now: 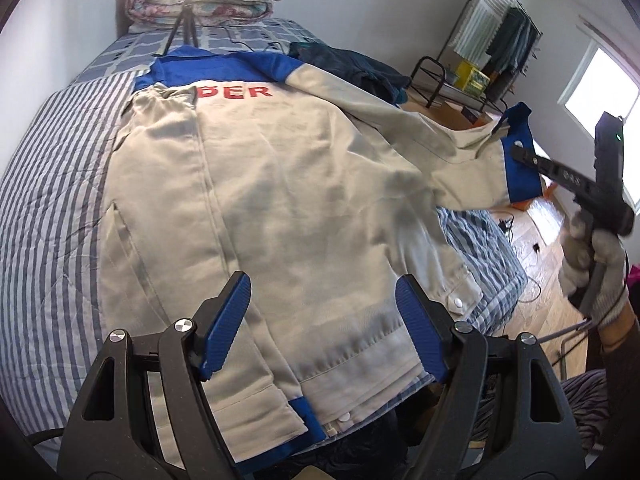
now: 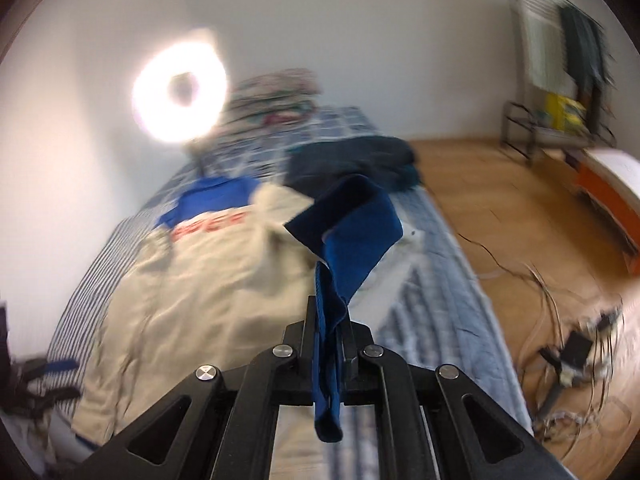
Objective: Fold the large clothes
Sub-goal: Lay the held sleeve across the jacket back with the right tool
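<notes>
A beige jacket (image 1: 280,200) with a blue collar and red letters lies back-up on the striped bed (image 1: 48,200). My left gripper (image 1: 324,320) is open and empty, hovering over the jacket's hem. My right gripper (image 2: 328,320) is shut on the blue cuff (image 2: 352,236) of the jacket's right sleeve and holds it lifted above the bed's right side. In the left wrist view the lifted sleeve (image 1: 460,136) stretches to the right gripper (image 1: 520,148). The left sleeve lies folded over the jacket's left side.
A dark garment pile (image 1: 352,68) lies on the bed beyond the jacket. A ring light on a tripod (image 1: 184,20) and folded quilts (image 1: 204,0) stand at the bed's head. A wooden floor with cables (image 2: 540,264) and a rack (image 1: 452,80) lie to the right.
</notes>
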Motion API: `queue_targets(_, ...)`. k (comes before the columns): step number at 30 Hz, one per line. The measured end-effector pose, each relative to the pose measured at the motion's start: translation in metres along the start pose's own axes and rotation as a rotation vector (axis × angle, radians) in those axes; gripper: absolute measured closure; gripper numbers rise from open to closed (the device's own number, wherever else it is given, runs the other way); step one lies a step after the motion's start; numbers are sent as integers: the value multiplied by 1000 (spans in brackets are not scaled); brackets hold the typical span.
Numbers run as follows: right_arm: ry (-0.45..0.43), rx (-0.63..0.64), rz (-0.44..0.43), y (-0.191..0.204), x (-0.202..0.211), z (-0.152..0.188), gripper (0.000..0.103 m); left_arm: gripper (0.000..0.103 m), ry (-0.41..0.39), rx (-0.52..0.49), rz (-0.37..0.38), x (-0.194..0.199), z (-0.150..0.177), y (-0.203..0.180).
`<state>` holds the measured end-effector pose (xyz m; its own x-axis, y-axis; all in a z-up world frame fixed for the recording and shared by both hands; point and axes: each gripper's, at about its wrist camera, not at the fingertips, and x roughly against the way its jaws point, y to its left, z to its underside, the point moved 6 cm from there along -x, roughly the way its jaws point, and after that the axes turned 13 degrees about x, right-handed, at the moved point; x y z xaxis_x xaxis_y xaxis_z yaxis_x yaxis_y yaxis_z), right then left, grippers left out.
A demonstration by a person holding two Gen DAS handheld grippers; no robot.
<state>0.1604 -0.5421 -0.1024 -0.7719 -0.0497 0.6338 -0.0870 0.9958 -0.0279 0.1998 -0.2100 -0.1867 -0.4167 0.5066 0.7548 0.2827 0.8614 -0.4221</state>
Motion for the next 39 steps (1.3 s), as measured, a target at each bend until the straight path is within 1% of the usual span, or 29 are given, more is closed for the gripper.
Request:
queue_targets(2, -2, 63, -39, 28, 2, -3, 100, 26, -18, 25, -2, 5, -5, 8)
queue_targets(3, 0, 118, -60, 46, 2, -4, 100, 26, -25, 37, -3, 7, -7, 11)
queue_targets(6, 38, 278, -100, 96, -3, 9, 100, 26, -34, 89, -7, 10, -12, 24)
queue_targets(9, 114, 382, -188, 138, -18, 36, 100, 26, -28, 138, -26, 7, -15, 39)
queue_targets(12, 196, 466, -247, 166, -30, 71, 100, 26, 2, 201, 3, 0, -14, 46)
queue_targets(14, 246, 510, -272, 181, -37, 93, 100, 26, 22, 244, 31, -6, -14, 47)
queue_targets(16, 275, 550, -291, 187, -41, 110, 99, 26, 56, 275, 62, -17, -13, 45)
queue_targets(18, 293, 564, -301, 190, -42, 122, 99, 26, 87, 285, 99, -25, -10, 37)
queue_targets(19, 300, 566, -300, 189, -43, 127, 99, 26, 106, 280, 114, -30, -8, 32)
queue_targets(21, 305, 545, -306, 183, -42, 132, 99, 26, 127, 256, 115, -39, -3, 21)
queue_targets(23, 307, 517, -335, 181, -38, 137, 97, 26, 142, 217, 113, -51, 0, 5)
queue_targets(24, 306, 506, -359, 179, -32, 139, 93, 26, 147, 204, 113, -55, 2, -1)
queue_targets(25, 300, 503, -364, 177, -29, 138, 91, 26, 153, 189, 115, -62, 3, -9)
queue_targets(26, 292, 502, -373, 175, -23, 139, 82, 26, 158, 177, 122, -67, 4, -17)
queue_targets(28, 280, 499, -392, 172, -16, 138, 75, 26, 164, 162, 123, -75, 6, -28)
queue_targets(30, 264, 488, -423, 167, -7, 135, 73, 26, 169, 147, 120, -83, 5, -35)
queue_targets(31, 254, 477, -435, 165, -5, 133, 70, 26, 169, 139, 111, -86, 6, -37)
queue_targets(33, 222, 424, -454, 152, 5, 129, 61, 26, 155, 122, 75, -90, 4, -36)
queue_targets(34, 208, 385, -452, 144, 4, 125, 50, 27, 153, 117, 63, -94, 4, -36)
queue_targets(35, 197, 332, -442, 132, 4, 122, 44, 32, 155, 115, 64, -96, 5, -35)
queue_targets(37, 192, 223, -422, 108, -2, 119, 44, 61, 168, 105, 57, -100, 7, -34)
queue_targets(38, 199, 173, -414, 98, -7, 119, 44, 69, 182, 99, 63, -103, 9, -34)
queue_targets(39, 218, 109, -405, 87, -14, 122, 44, 85, 193, 95, 71, -104, 12, -34)
